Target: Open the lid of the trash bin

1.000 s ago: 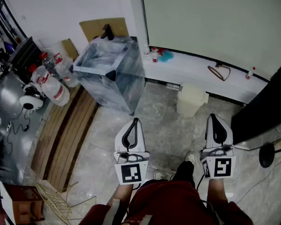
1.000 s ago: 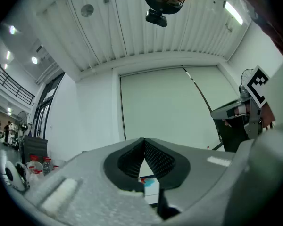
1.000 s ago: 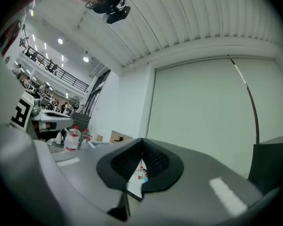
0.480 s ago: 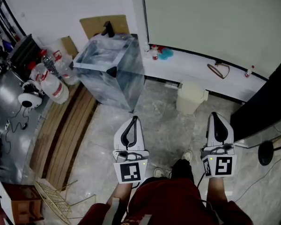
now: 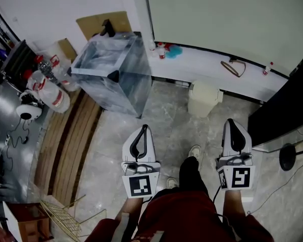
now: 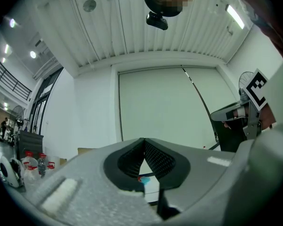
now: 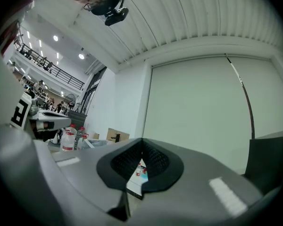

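The trash bin is a small cream bin with its lid down, standing on the grey stone floor against a low white ledge. It lies ahead of both grippers, between them and well beyond their tips. My left gripper is shut with nothing in it; in the left gripper view its jaws meet at the tip. My right gripper is shut and empty too, and its jaws close to a point in the right gripper view. Neither gripper view shows the bin.
A big clear plastic tank stands left of the bin, with water bottles and wooden slats further left. A black panel and a round stand base are at the right. A wire rack lies at the bottom left.
The room has slid a little in the head view and a dark shoe has stepped forward between the grippers. Both grippers keep their places and stay shut.
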Tool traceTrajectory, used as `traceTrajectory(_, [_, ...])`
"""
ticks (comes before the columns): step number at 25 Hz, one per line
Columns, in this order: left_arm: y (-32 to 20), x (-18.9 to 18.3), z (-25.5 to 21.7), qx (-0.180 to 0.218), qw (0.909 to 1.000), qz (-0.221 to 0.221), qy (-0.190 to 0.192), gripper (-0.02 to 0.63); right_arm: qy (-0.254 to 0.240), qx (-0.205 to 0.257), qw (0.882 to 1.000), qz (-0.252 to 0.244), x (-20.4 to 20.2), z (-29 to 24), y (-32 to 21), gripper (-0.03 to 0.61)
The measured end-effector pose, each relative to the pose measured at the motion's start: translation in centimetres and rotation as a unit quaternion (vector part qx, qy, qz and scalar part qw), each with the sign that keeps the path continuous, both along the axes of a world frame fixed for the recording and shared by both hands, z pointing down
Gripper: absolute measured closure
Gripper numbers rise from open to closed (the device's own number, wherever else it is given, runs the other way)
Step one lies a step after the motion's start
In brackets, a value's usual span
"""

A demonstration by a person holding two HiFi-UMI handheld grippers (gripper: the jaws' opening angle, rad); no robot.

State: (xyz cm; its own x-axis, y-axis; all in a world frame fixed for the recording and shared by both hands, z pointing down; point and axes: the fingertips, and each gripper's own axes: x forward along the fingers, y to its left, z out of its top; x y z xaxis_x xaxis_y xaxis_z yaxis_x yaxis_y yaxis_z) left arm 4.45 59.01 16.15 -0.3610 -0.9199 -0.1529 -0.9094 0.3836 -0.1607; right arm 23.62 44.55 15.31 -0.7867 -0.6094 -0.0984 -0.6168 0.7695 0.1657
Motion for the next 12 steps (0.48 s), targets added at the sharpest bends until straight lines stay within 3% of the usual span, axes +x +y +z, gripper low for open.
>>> traceTrajectory(12, [-7.8,-3.0,1.7,-0.02,0.9998,0.006,0.003,0.609,0.022,-0.012,1.0,0.008,-2.7,2.9,-7.6,0.578])
